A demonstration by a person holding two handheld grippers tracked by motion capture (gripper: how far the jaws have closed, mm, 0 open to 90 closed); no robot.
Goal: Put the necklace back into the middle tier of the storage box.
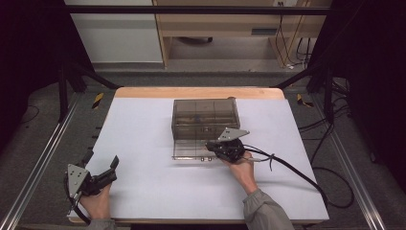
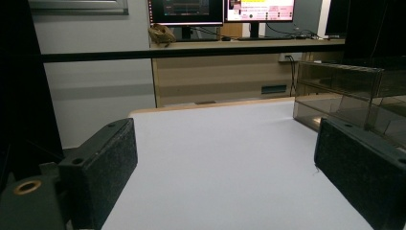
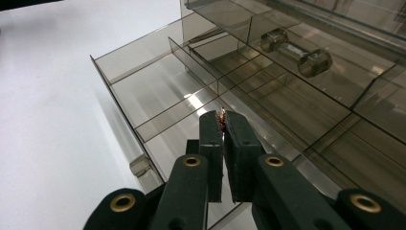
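Over the pulled-out bottom drawer (image 3: 158,96) of the smoky plastic drawer box (image 1: 205,117) I have the right gripper (image 3: 223,115) clenched on a small reddish, wiry scrap (image 3: 221,116), too small for me to name. It hangs between the jaw tips above one of the drawer's compartments, not yet set down. I judge the task about halfway: the drawer is open and the scrap is carried to it, while dropping it in and pushing the drawer shut are left. The left gripper (image 1: 103,172) rests released near the front left of the white table (image 1: 143,143), jaws wide apart with nothing between them, well apart from the box. Thin dividers and the knob (image 3: 297,51) of the upper drawer sit close to my jaws; nothing else blocks the way.
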